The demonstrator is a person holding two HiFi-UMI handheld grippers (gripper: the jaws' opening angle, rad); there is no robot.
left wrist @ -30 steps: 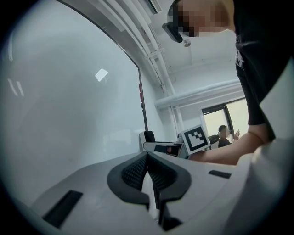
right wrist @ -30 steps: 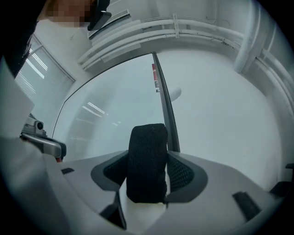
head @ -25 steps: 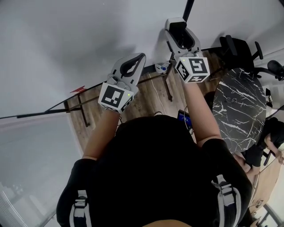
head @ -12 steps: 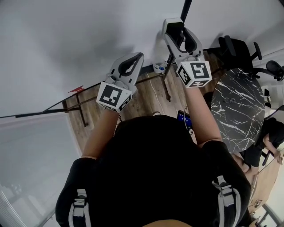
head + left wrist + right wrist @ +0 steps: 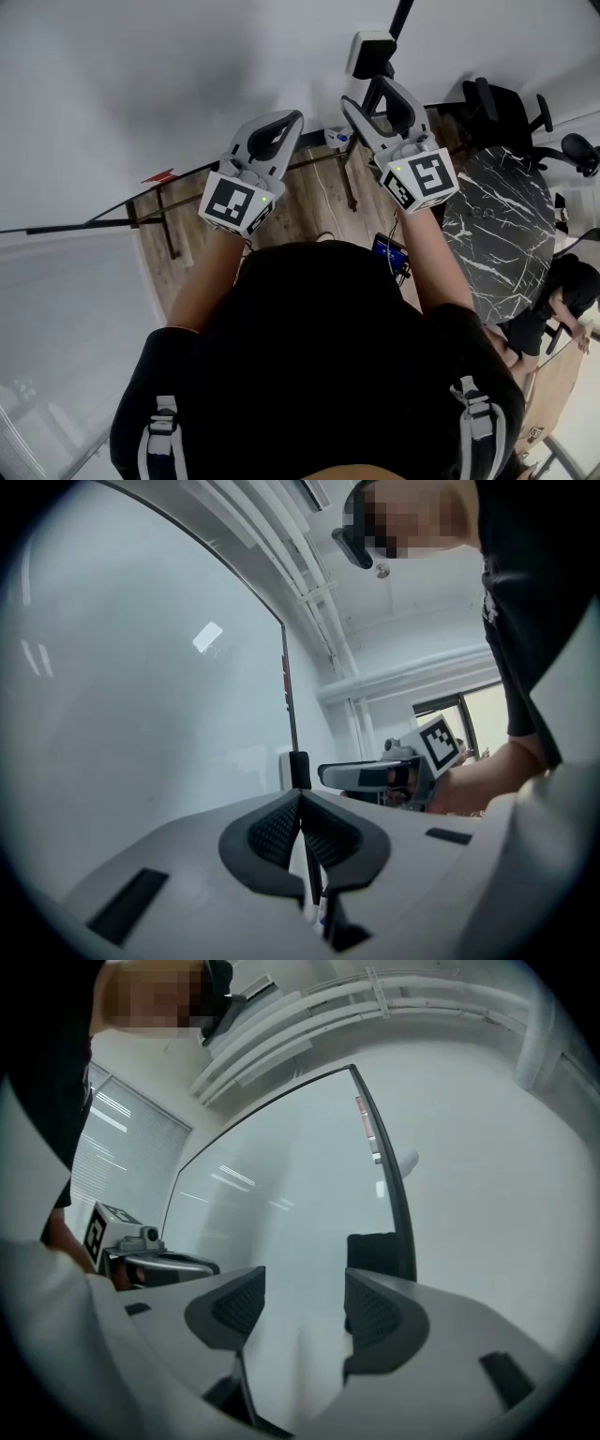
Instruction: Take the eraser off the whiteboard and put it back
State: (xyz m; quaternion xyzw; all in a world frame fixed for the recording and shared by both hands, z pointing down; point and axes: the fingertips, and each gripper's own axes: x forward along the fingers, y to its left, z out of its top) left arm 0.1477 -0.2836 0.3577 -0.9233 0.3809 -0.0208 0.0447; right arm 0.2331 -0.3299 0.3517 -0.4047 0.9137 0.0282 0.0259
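Eraser (image 5: 370,1251) partly hidden behind R gripper (image 5: 304,1281) jaws (whiteboard (image 5: 141,84) cropped at top).

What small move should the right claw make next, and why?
Probably shift the right claw forward and slightly right, until the dark rectangular block eraser on the glossy white whiteboard lies between its jaws. They stand apart, having just closed a little, with nothing between them; the eraser sits ahead, beyond the right jaw.

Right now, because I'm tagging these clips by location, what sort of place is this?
Probably an office or meeting room: a large whiteboard with an eraser on it, black office chairs, and a dark marble-look table on wood flooring.
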